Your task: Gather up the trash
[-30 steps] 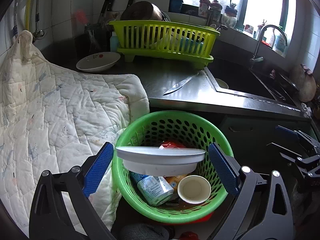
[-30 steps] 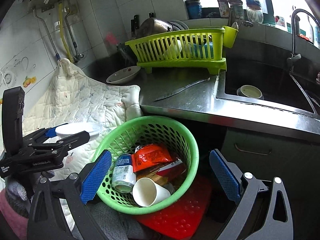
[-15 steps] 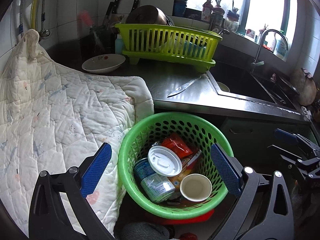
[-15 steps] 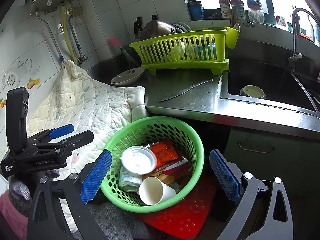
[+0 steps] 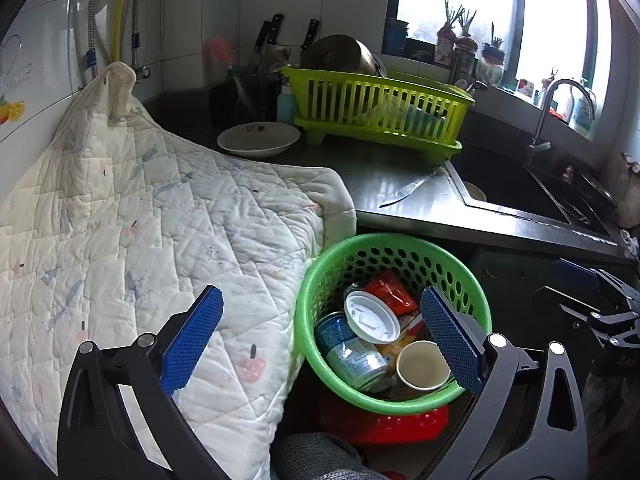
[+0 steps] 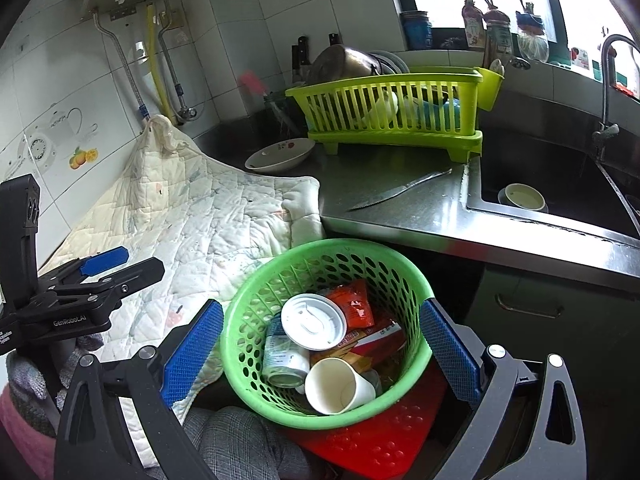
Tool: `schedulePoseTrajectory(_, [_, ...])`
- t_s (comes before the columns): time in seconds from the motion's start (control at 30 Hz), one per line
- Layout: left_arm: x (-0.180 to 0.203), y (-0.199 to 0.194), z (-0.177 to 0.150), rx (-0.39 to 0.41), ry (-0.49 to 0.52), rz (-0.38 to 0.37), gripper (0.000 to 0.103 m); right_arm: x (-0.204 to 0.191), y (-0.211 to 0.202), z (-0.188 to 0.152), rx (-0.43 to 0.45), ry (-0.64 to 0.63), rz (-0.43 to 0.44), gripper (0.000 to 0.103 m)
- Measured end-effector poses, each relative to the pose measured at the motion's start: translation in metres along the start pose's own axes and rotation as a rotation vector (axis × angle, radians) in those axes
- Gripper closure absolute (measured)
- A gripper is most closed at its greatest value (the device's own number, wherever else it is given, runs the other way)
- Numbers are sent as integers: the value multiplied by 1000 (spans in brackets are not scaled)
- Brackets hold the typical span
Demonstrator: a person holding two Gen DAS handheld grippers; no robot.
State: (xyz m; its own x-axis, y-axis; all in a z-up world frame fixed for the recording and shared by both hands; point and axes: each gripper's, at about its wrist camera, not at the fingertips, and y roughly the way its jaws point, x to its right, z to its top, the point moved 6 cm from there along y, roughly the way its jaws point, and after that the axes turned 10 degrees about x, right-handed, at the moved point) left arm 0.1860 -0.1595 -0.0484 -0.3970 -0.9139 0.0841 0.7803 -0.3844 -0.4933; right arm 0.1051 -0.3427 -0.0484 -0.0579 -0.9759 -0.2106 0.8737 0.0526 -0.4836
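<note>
Left gripper (image 5: 320,336): jaws spread wide, empty; the round white plastic lid (image 5: 372,317) lies between them, nearer the right jaw, inside the green perforated plastic basket (image 5: 394,246). Right gripper (image 6: 318,346): jaws released, empty, flanking the basket. Lid rests on 1 tin can (image 6: 284,354), beside 1 white paper cup (image 6: 338,388).

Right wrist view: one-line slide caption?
Open right gripper over green basket holding white lid, can, paper cup, red wrapper.
</note>
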Motion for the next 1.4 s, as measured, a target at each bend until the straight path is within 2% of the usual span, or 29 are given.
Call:
schedulePoseTrajectory(0.3, [-31,-27,0,33,-31,73,5,-25,2,3,2,-42,22,8])
schedulePoseTrajectory(0.43, [-42,-39,0,56,-30,131,5,-36,4,4,2,-65,26,8])
schedulePoseTrajectory(0.8, [-87,-74,-13,75,-120,251,5,-65,6,10,9,-99,44,7])
schedulePoseTrajectory(1.07, [-116,-102,-20,96,-146,347,5,-83,3,13,20,-109,51,7])
schedulePoseTrajectory(1.4, [-131,-118,-22,115,-162,399,5,-96,1,14,31,-127,61,7])
